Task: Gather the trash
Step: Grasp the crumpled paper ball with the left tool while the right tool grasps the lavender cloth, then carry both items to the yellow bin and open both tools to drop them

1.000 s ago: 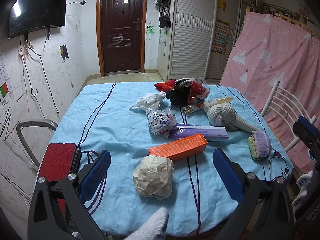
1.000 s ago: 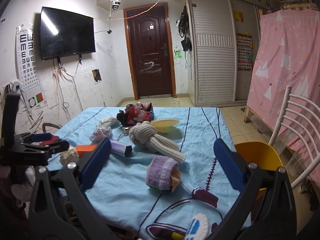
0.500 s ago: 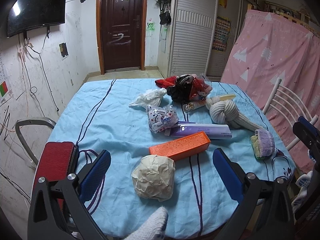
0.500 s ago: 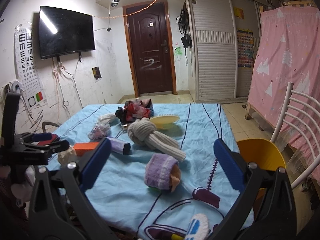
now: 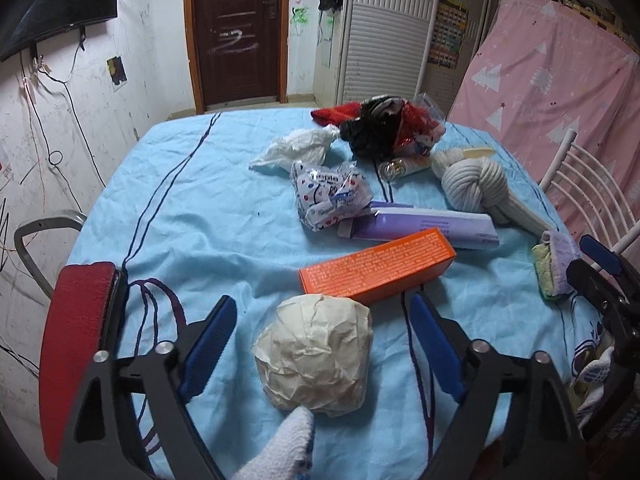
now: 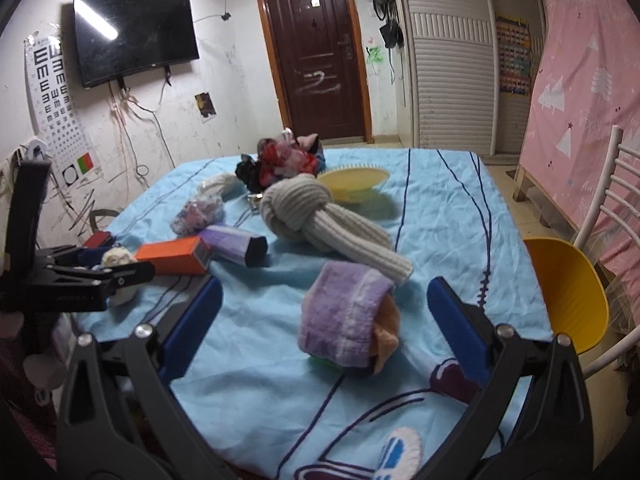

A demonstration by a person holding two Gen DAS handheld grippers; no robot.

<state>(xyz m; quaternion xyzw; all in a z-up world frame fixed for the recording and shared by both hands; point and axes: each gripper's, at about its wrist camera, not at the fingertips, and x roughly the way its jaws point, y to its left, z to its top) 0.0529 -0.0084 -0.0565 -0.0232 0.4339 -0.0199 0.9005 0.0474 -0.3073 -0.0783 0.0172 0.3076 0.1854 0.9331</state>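
Left claw (image 5: 320,344): jaws just closing, still wide, straddling crumpled paper ball (image 5: 314,356), no contact. Right claw (image 6: 324,316): wide, empty. Ball cream, creased, on counter (image 5: 200,220).

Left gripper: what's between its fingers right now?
In the left wrist view, the crumpled paper ball sits between the left gripper fingers, which have just been closing but aren't touching it yet.

Black left gripper (image 5: 320,344) frames, blue-padded jaws, silver screws, white knitted glove (image 5: 280,452).
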